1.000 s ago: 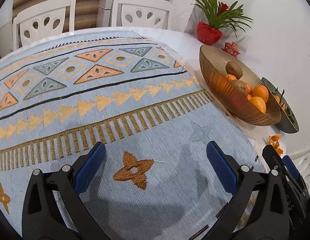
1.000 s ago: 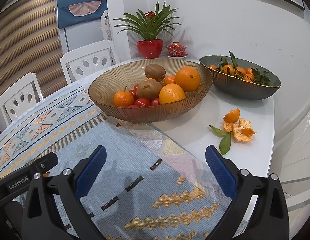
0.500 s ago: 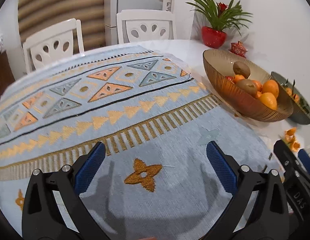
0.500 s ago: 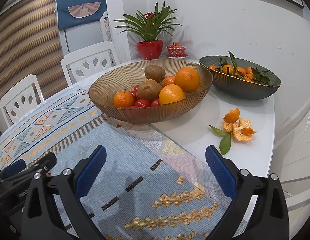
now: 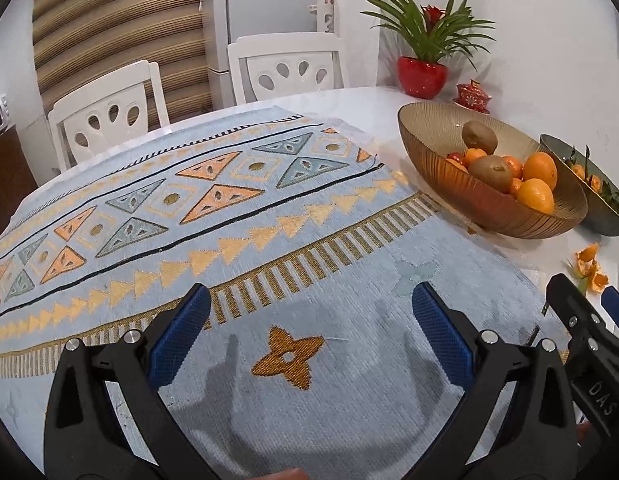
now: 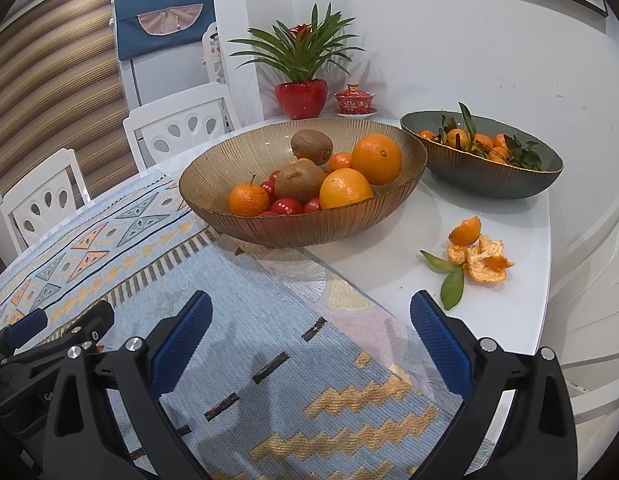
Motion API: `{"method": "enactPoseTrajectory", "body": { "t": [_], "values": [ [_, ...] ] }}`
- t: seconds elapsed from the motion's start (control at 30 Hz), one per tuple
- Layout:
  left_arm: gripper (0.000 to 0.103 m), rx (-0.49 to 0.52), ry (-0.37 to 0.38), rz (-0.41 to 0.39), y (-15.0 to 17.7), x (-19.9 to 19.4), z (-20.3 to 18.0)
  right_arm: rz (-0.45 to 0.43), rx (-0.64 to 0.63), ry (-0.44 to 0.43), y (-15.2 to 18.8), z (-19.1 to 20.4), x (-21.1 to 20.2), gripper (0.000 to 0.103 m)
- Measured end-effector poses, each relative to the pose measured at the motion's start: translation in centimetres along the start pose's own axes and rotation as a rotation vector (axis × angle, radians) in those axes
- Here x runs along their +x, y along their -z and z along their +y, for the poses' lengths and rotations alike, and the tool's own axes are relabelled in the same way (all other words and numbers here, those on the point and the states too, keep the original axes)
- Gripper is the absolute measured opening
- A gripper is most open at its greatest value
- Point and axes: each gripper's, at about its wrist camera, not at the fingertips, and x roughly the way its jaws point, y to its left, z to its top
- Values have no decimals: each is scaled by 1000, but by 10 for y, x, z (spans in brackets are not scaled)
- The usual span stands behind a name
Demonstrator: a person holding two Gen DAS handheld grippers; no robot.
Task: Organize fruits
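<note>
The fruit sat in an amber ribbed bowl (image 6: pixel 269 228) on the white table (image 6: pixel 389 256), at the far edge of a pale blue patterned cloth (image 6: pixel 269 320). In it lay two large oranges (image 6: pixel 376 159), one nearer the front rim (image 6: pixel 345 189) and one behind it, two kiwis (image 6: pixel 299 181) with the second (image 6: pixel 311 146) resting higher toward the back, a small mandarin with a stem (image 6: pixel 248 199) at the left, and several cherry tomatoes (image 6: pixel 286 206) between them. Just beside this bowl, to its right and farther back, stood a dark green bowl (image 6: pixel 489 176) holding leafy mandarins (image 6: pixel 457 137). In front of that bowl, on the bare table, lay torn mandarin peel (image 6: pixel 481 260) with a piece of fruit and two green leaves (image 6: pixel 452 286).

The right claw (image 6: pixel 309 336) hung over the cloth, well short of the amber bowl, its blue-padded fingers (image 6: pixel 181 344) spread wide with nothing between them. The left claw (image 5: pixel 309 332) hovered over the cloth too, likewise spread wide and empty, with the amber bowl off to its right. Each claw showed at the edge of the other's view.

Behind the bowls stood a red-potted plant (image 6: pixel 301 98) and a small red lidded cup (image 6: pixel 354 100) against the wall, with white chairs (image 6: pixel 177 132) around the table.
</note>
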Motion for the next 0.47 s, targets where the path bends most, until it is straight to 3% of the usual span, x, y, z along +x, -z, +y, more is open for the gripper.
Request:
{"method": "enactPoseTrajectory", "body": {
  "t": [0.17,0.33,0.47],
  "values": [
    [100,15,-12,-58,0,-8,-2,2,0,0,0,0,0,98],
    [100,-15,28,9,-3,0,5,10,1,-1,0,-1,2,98],
    [100,-14,-53,57,0,-12,16,-9,-9,-35,-3,3,-6,98]
  ]
}}
